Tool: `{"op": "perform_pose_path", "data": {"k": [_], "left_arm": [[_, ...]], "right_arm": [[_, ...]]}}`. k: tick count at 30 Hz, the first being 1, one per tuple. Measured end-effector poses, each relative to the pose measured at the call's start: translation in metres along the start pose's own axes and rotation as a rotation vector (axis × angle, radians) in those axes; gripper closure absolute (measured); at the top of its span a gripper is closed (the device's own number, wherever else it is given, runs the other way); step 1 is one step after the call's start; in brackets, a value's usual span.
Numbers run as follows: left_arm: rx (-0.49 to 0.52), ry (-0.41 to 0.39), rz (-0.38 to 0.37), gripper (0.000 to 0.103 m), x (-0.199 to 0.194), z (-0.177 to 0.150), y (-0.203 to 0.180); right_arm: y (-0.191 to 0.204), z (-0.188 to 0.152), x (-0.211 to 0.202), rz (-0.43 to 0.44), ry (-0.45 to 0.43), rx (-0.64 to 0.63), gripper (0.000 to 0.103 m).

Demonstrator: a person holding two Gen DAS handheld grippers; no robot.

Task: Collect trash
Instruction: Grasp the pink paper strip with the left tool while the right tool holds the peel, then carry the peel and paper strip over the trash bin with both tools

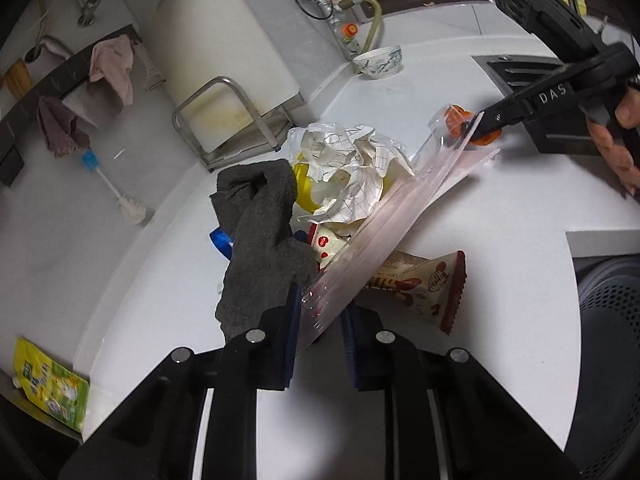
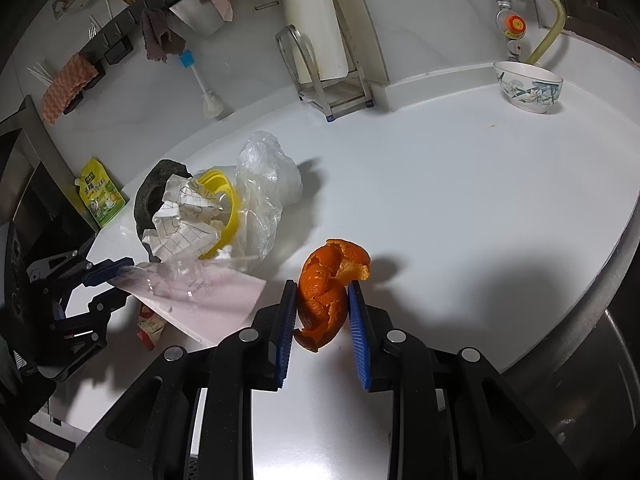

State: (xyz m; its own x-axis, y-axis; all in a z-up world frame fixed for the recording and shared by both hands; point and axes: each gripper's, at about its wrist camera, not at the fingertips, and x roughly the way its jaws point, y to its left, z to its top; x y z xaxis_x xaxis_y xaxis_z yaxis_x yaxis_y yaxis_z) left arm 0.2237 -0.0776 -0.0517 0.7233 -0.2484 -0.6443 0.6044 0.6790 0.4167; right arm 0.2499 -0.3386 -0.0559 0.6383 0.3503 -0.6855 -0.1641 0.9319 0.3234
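We had the left gripper (image 1: 316, 312) nearly closed on the corner of a clear pinkish zip bag (image 1: 400, 208), while the right gripper (image 2: 322, 308) pinched a curled orange peel (image 2: 328, 284) at the bag's far end. We judged this the bagging step, so next the mouth needed spreading. Beyond lay crumpled gridded paper (image 1: 352, 168) and the white counter (image 2: 460, 200), open rightward to its rounded edge.

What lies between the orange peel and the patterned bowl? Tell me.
Nothing: in the right wrist view, bare white counter runs from the orange peel to the patterned bowl.
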Motion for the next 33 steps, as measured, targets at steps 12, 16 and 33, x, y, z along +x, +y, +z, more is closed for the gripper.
{"op": "perform_pose_path", "data": {"k": [12,16,33], "left_arm": [[-0.172,-0.030,-0.036,0.087,-0.040,-0.001,0.005],[-0.235,-0.036,-0.050,0.088,-0.050,-0.002,0.004],[-0.413,-0.065,-0.062,0.089,-0.096,-0.011,0.004]], "right_arm": [[-0.002,0.000,-0.004,0.001,-0.019,0.013,0.078],[-0.001,0.000,-0.007,0.002,-0.029,0.017,0.078],[-0.003,-0.022,-0.041,-0.006,-0.100,0.060,0.078]]}}
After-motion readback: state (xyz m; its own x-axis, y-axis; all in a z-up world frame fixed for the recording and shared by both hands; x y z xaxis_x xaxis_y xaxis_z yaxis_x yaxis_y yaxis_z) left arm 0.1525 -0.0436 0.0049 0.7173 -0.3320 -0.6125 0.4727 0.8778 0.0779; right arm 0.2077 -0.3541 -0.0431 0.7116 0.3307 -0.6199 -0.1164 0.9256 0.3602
